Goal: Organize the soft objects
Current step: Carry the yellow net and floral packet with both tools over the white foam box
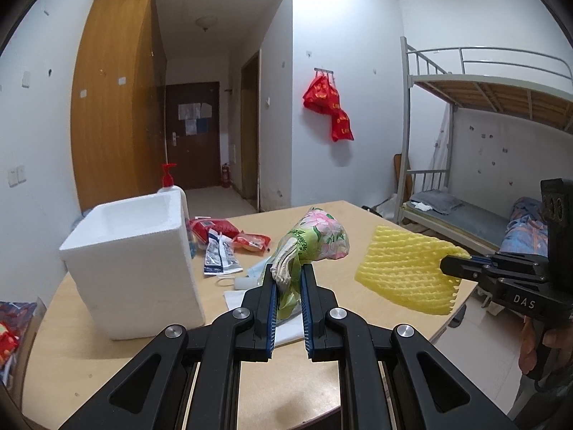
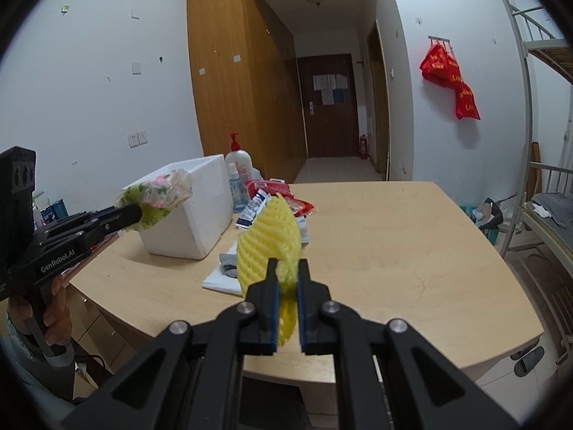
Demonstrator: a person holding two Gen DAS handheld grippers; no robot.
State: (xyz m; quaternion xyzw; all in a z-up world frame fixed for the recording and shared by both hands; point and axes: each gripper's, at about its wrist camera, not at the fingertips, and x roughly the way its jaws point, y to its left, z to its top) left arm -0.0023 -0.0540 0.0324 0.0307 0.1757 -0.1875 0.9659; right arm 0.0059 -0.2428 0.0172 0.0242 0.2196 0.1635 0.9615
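Note:
My left gripper (image 1: 288, 268) is shut on a bunched floral plastic bag (image 1: 318, 240), green and pink, and holds it above the wooden table (image 1: 118, 354). It also shows in the right wrist view (image 2: 161, 191), held beside the white foam box (image 2: 193, 215). My right gripper (image 2: 287, 265) is shut on a yellow foam net (image 2: 268, 240) and holds it above the table. In the left wrist view the net (image 1: 404, 272) hangs at the right from the right gripper (image 1: 447, 265). The foam box (image 1: 132, 258) stands open-topped at the table's left.
Behind the box stand a pump bottle (image 1: 168, 179) and red snack packets (image 1: 215, 229). Blue-white sachets (image 1: 218, 254), a face mask (image 1: 250, 272) and a white paper (image 2: 222, 279) with a grey cloth lie mid-table. A bunk bed (image 1: 483, 150) stands right.

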